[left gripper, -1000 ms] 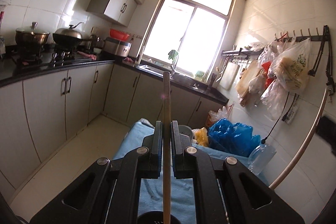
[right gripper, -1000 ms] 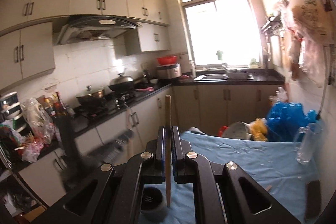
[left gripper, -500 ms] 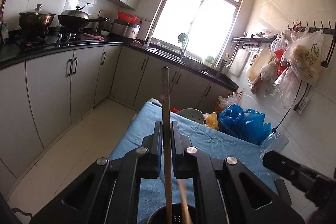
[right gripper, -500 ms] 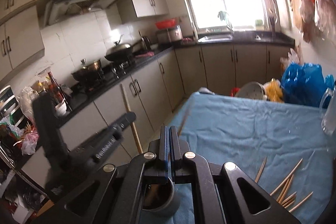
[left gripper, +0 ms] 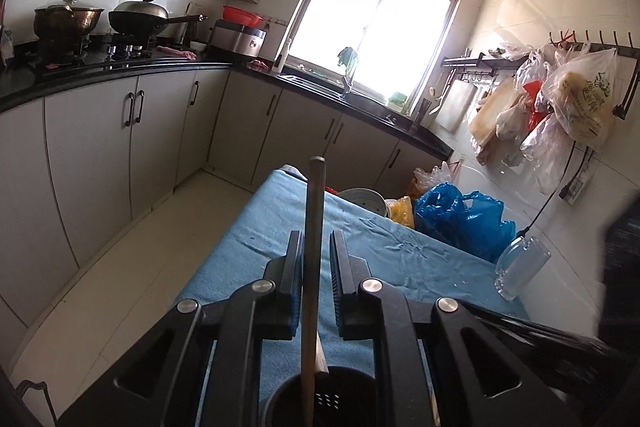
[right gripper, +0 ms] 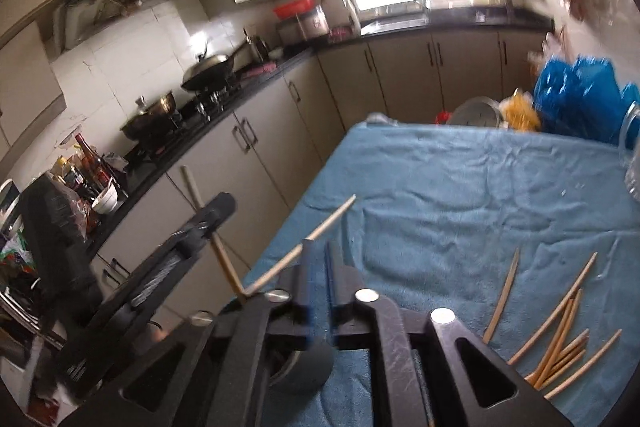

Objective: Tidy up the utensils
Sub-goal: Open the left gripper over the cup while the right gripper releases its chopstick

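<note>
Left gripper (left gripper: 314, 259), low in the frame's centre, has just been opening, its jaws now slightly apart around an upright chopstick (left gripper: 314, 227) whose lower end stands in the dark holder (left gripper: 320, 399) at the bottom edge. Right gripper (right gripper: 318, 263) has also just been opening and stands spread with nothing between its jaws; a released chopstick (right gripper: 316, 231) leans left of them, and loose chopsticks (right gripper: 560, 339) lie on the blue cloth (right gripper: 460, 187) at lower right.

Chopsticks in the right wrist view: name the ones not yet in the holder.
The loose bunch lying flat on the blue cloth. The leaning pair instead stands tilted in the grey holder.
</note>
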Tool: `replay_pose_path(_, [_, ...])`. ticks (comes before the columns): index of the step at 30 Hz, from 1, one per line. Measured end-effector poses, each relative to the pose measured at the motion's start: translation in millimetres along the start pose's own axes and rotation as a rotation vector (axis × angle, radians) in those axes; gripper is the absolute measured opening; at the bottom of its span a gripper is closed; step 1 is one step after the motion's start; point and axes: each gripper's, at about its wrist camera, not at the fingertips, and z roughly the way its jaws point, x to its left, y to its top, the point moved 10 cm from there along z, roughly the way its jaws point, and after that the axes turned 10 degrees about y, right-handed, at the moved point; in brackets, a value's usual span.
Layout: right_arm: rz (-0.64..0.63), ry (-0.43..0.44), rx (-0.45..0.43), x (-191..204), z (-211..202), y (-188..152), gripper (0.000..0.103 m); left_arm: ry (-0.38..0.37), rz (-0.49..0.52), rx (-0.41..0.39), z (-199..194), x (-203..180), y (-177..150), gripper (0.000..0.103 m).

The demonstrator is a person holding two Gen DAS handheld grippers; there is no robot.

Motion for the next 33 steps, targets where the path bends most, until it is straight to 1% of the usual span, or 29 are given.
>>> replay_pose_path(1, [0.011,0.014,0.034,-5,8,0,0.040,-0.012,-0.009,0.009,0,0,-2,0.012])
replay_pose_path(2, [0.031,0.035,0.080,-12,22,2,0.050,-0.022,-0.015,0.016,1,-1,-4,0.012])
replay_pose_path(5, [0.105,0.100,0.213,-31,62,6,0.050,-0.042,-0.047,0.044,6,0,-10,0.012])
replay_pose_path(6, [0.139,0.130,0.272,-38,82,8,0.050,-0.046,-0.059,0.054,8,1,-13,0.012])
replay_pose_path(8, [0.195,0.163,0.322,-49,107,11,0.050,-0.053,-0.073,0.070,11,2,-16,0.012])
replay_pose_path(9, [0.240,0.195,0.356,-55,124,12,0.050,-0.055,-0.081,0.078,14,3,-18,0.012])
replay_pose_path(12, [0.379,0.253,0.402,-72,163,8,0.050,-0.054,-0.096,0.094,19,5,-22,0.012])
replay_pose_path(14, [0.449,0.255,0.424,-81,182,2,0.050,-0.053,-0.100,0.104,21,7,-24,0.012])
replay_pose_path(15, [0.477,0.271,0.430,-83,190,0,0.050,-0.055,-0.103,0.106,22,7,-25,0.012])
replay_pose_path(16, [0.513,0.305,0.434,-83,198,-2,0.049,-0.057,-0.106,0.105,22,7,-25,0.012])
replay_pose_path(18, [0.553,0.329,0.434,-82,206,-3,0.038,-0.054,-0.105,0.102,21,8,-25,0.012])
replay_pose_path(19, [0.555,0.336,0.435,-81,211,-5,0.020,-0.057,-0.106,0.100,21,9,-25,0.012])
replay_pose_path(20, [0.553,0.345,0.429,-81,215,-5,0.016,-0.057,-0.109,0.099,20,10,-25,0.012])
replay_pose_path(21, [0.547,0.352,0.409,-78,215,-3,0.016,-0.055,-0.109,0.099,20,10,-25,0.012])
replay_pose_path(23, [0.494,0.326,0.368,-75,210,3,0.016,-0.057,-0.111,0.102,20,11,-25,0.012])
replay_pose_path(25, [0.473,0.319,0.314,-74,198,13,0.016,-0.051,-0.111,0.100,20,13,-26,0.012])
replay_pose_path(28, [0.378,0.283,0.202,-68,160,36,0.015,-0.054,-0.101,0.111,21,11,-28,0.012])
replay_pose_path(30, [0.280,0.244,0.126,-54,126,49,0.014,-0.054,-0.101,0.112,20,11,-28,0.012])
replay_pose_path(33, [0.145,0.181,0.034,-34,84,55,0.012,-0.045,-0.099,0.106,16,12,-27,0.012])
